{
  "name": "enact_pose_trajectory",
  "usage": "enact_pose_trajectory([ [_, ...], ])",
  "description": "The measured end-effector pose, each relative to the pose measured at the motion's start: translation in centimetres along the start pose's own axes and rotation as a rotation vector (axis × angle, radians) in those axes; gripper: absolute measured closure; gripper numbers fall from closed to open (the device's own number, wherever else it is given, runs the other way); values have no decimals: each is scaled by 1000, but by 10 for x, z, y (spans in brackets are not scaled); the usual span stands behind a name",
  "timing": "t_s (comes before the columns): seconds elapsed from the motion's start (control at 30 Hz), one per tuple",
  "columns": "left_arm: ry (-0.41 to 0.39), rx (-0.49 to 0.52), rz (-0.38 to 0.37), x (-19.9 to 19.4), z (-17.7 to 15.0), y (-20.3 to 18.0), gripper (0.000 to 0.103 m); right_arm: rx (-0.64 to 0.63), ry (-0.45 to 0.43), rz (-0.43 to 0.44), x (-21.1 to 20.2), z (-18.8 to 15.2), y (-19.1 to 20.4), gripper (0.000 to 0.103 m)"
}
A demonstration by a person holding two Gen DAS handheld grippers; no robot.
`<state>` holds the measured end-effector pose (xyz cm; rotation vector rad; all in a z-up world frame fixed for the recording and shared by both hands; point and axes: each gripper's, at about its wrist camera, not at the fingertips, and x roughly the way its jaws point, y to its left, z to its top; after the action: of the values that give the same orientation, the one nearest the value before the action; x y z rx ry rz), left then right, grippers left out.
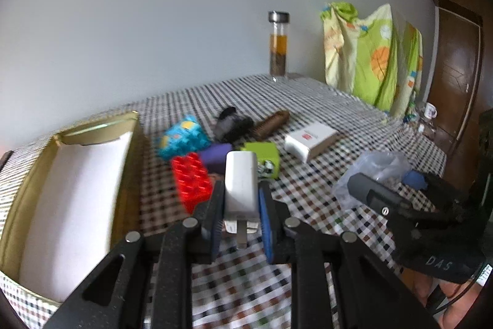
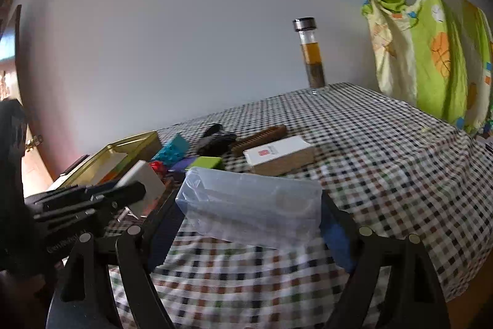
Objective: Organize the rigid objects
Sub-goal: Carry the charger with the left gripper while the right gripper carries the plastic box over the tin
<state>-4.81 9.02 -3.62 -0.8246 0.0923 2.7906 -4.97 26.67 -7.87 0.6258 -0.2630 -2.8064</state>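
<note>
White plug block (image 1: pixel 241 184) w/ metal prongs sits pinched in the left gripper (image 1: pixel 241 199), above the checked tablecloth (image 1: pixel 308 187). Gold box (image 1: pixel 92 144) w/ white inside sits to its left. Just past it: red brick (image 1: pixel 191 178), purple block (image 1: pixel 215 156), green cube (image 1: pixel 262 156), blue brick (image 1: pixel 181 137), brown comb (image 1: pixel 271 121). Right gripper (image 2: pixel 249 221) is spread wide round a clear plastic box (image 2: pixel 249 205), pads on its ends. White carton (image 2: pixel 277 154) lies behind.

"DAS" in pale letters on right gripper (image 1: pixel 357 185) body
</note>
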Motion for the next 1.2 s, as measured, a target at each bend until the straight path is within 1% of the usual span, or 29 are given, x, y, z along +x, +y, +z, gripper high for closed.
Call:
enact_pose_trajectory([
  [0.2,-49,-46,51,-18,1,29,83,-68,2,59,1,6,29,18],
  [0.47,-79,-119,122,-34,-2,69,83,-153,18,140,11,18,69,18],
  [0.7,-77,-187,177,-38,-8,103,83,-215,49,222,25,26,103,18],
  [0.93,-64,-240,235,-41,-16,136,84,-300,67,279,43,39,141,18],
  [1.2,-31,-266,303,-38,-17,169,83,-372,117,325,75,48,175,18],
])
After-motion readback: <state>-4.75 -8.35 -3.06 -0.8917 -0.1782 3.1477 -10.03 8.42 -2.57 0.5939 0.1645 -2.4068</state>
